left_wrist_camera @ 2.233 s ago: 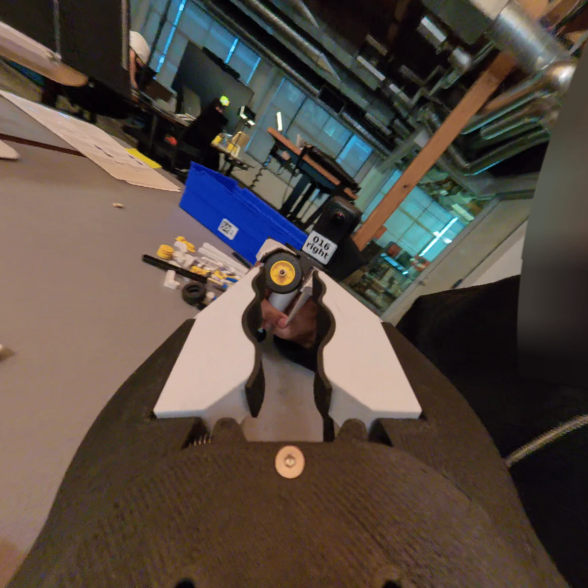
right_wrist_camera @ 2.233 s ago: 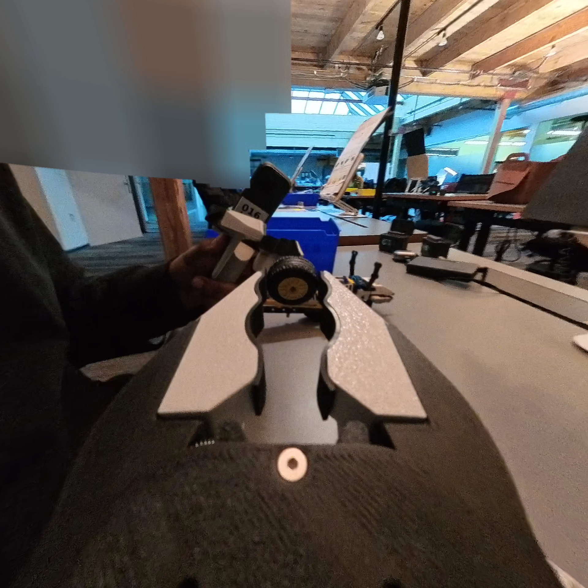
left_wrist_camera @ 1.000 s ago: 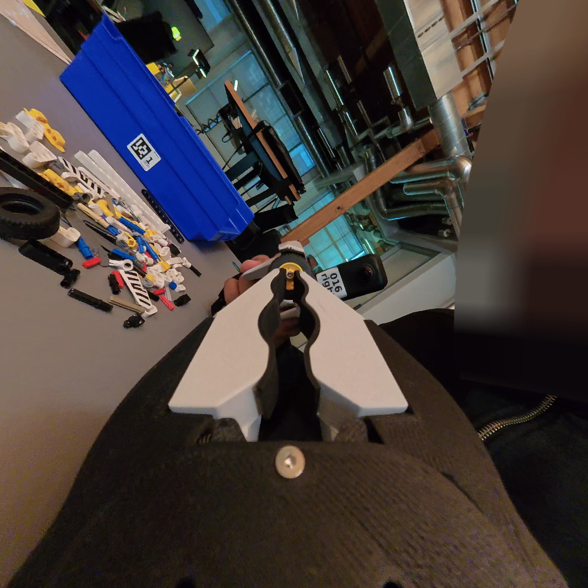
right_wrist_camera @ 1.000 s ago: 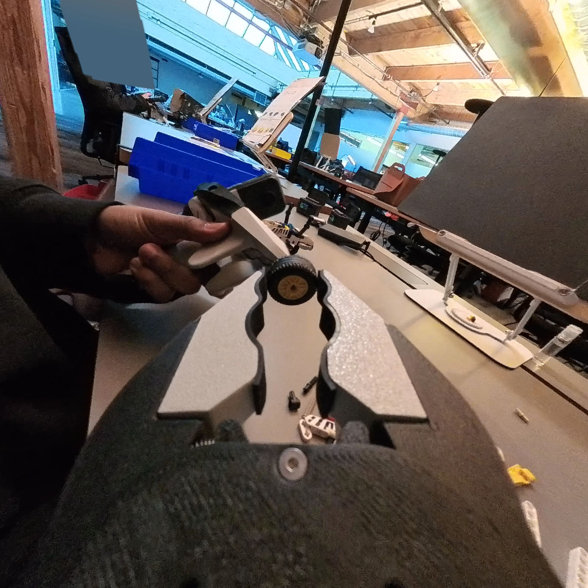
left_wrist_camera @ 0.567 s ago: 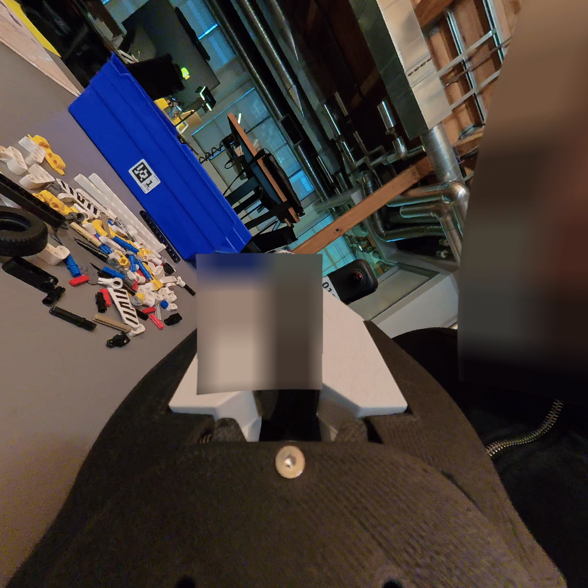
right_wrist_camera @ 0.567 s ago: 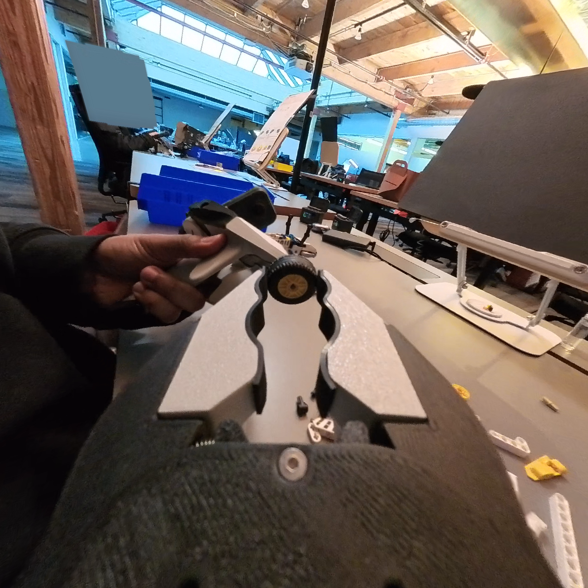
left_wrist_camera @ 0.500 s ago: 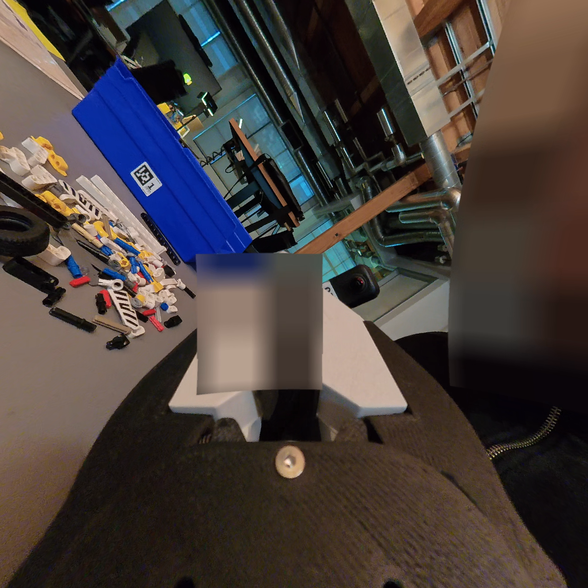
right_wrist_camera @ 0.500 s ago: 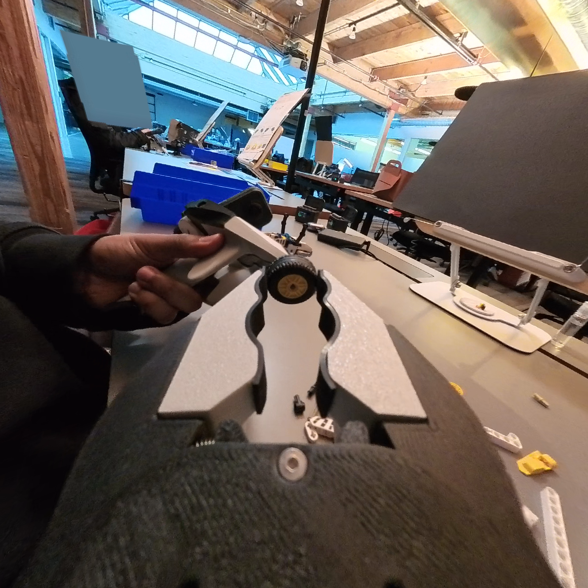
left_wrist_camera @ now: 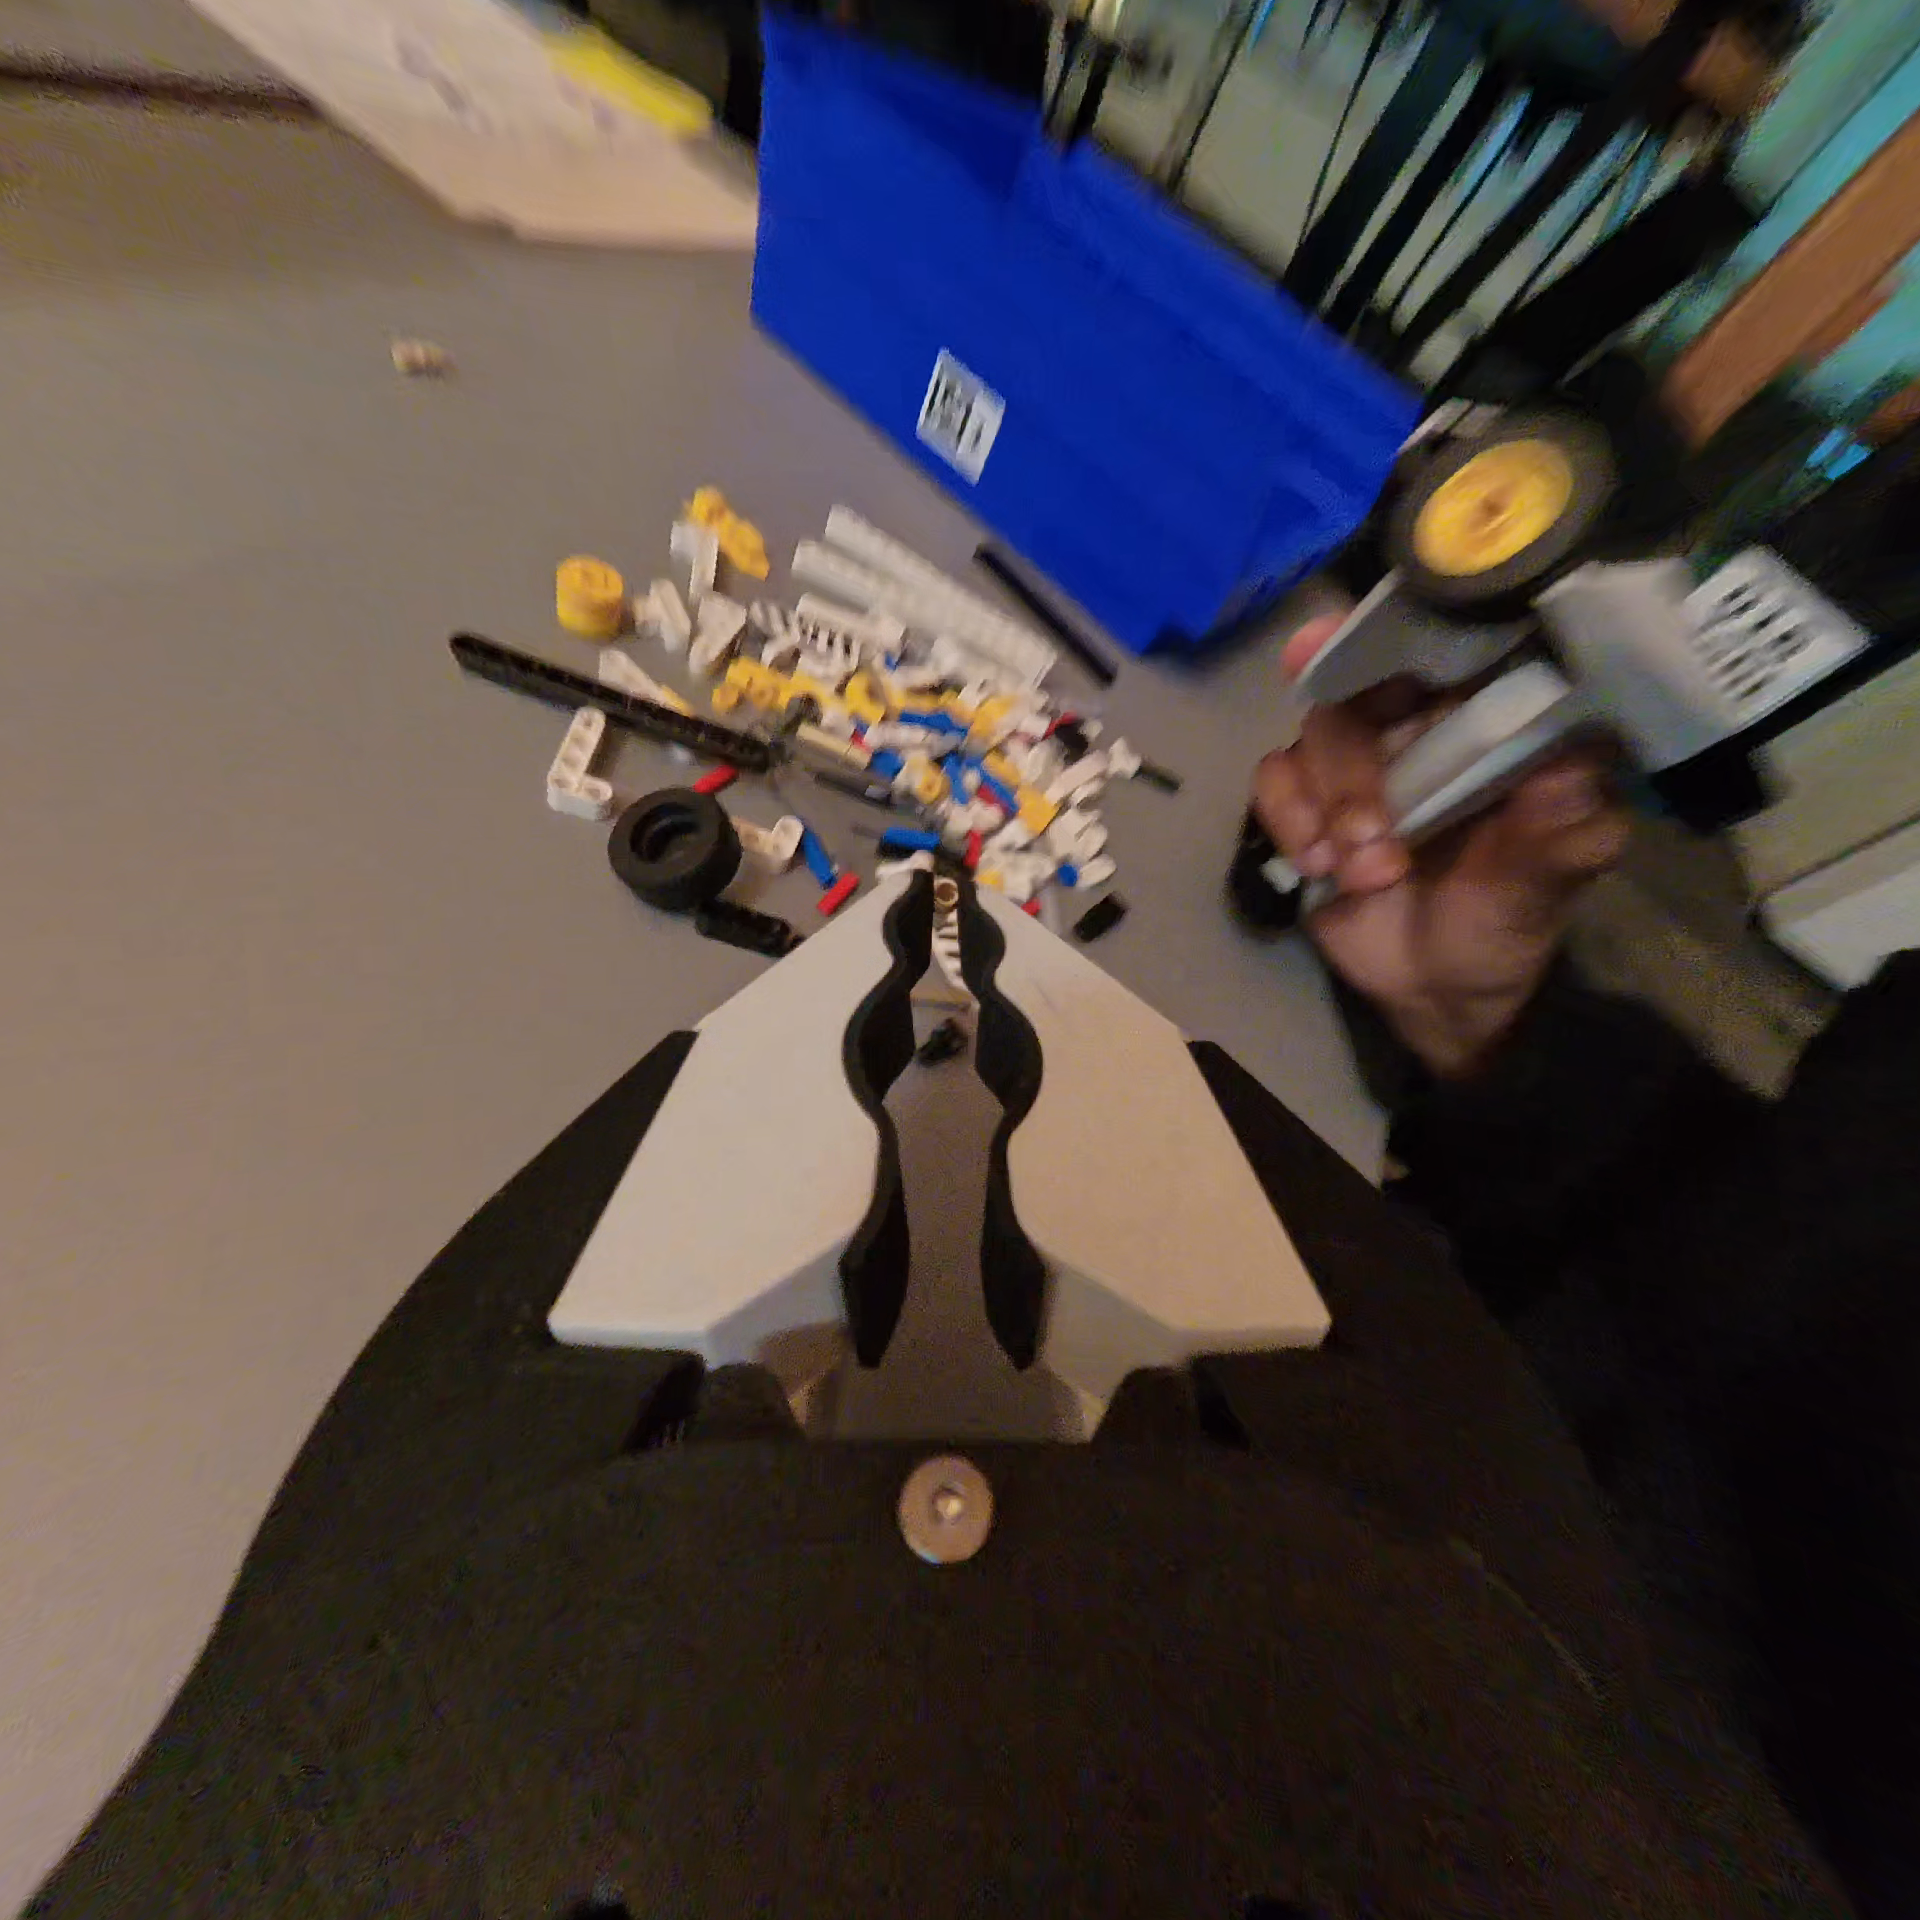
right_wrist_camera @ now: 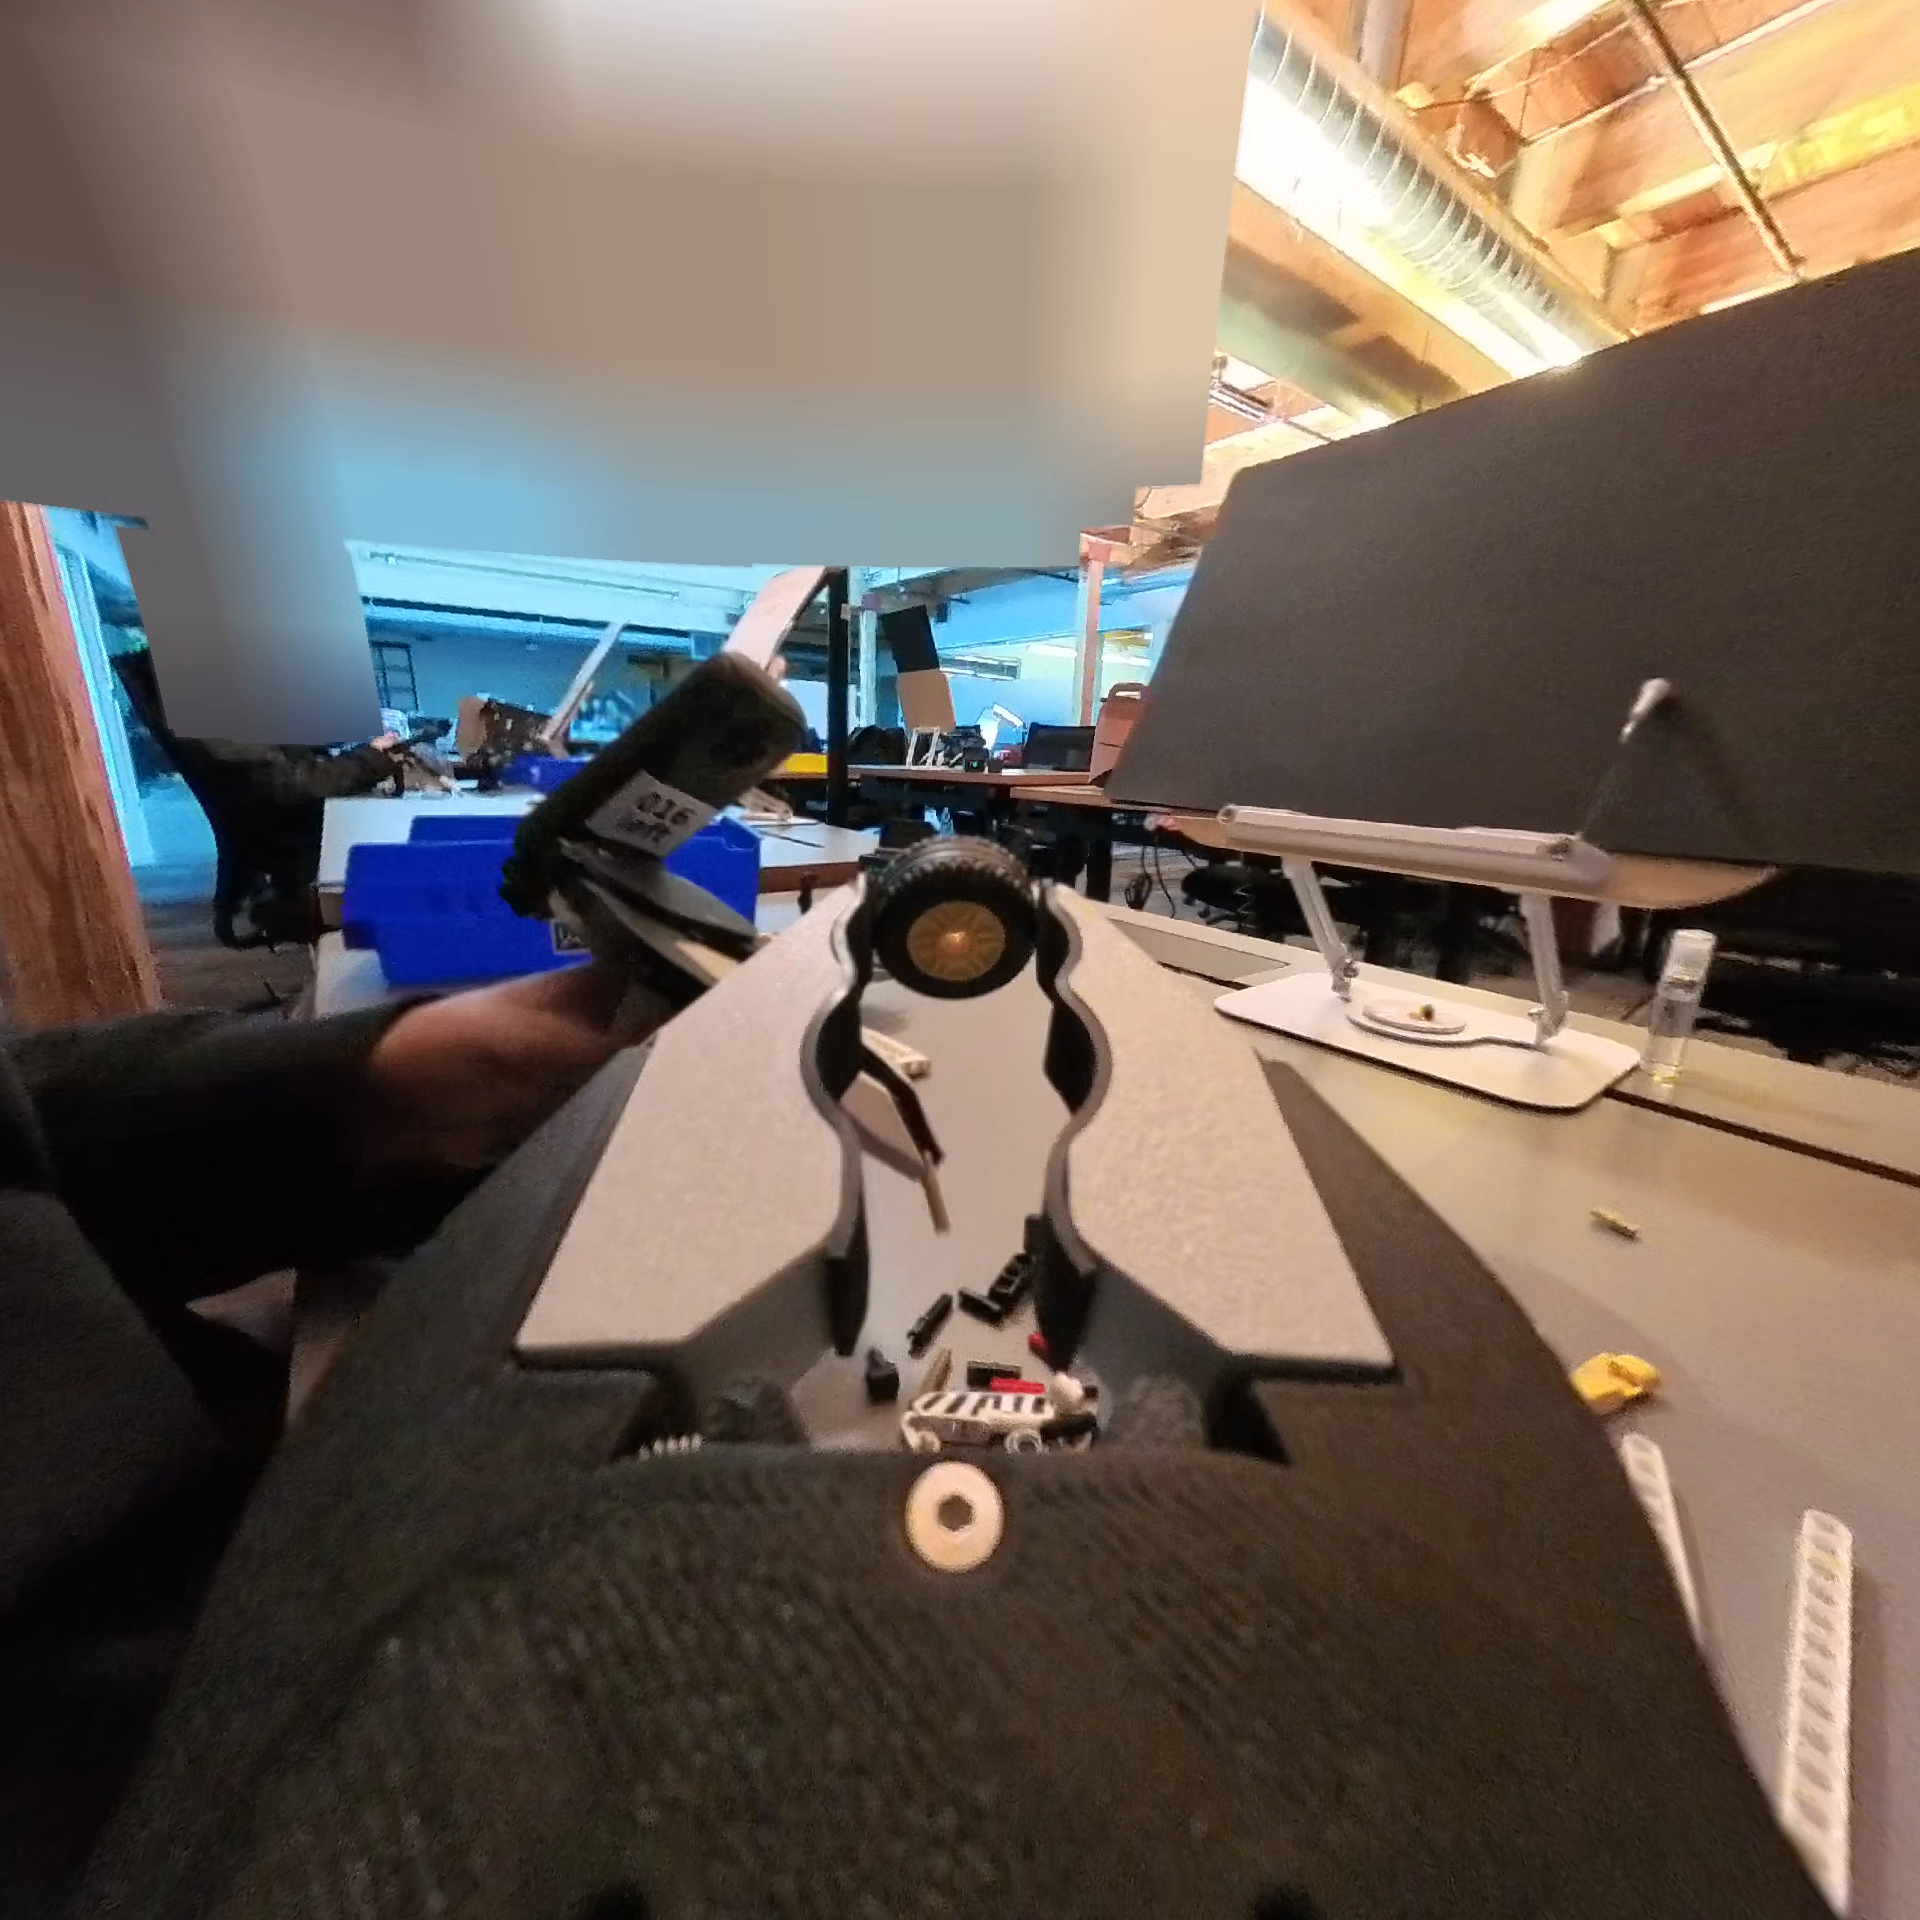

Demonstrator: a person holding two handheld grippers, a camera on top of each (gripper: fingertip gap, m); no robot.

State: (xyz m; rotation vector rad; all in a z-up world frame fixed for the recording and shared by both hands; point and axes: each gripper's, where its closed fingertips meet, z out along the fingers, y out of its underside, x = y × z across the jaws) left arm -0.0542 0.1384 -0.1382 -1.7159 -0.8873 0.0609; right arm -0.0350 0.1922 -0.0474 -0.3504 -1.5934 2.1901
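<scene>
Pinching a wheel (right_wrist_camera: 954,940) in my right gripper (right_wrist_camera: 954,912), I am holding the left gripper (left_wrist_camera: 938,881), pressed shut on a tan pin (left_wrist_camera: 945,894), just over the parts pile (left_wrist_camera: 883,707).

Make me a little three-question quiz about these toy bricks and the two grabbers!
1. True or false: the right gripper pinches a black rubber wheel with a yellow hub between its fingers.
2. What colour is the plastic bin behind the heap of small plastic building pieces?
3. The loose black rubber tyre lies: A) in the bin, B) on the grey table, C) in a hand.

Key: 1 true; 2 blue; 3 B.
</scene>
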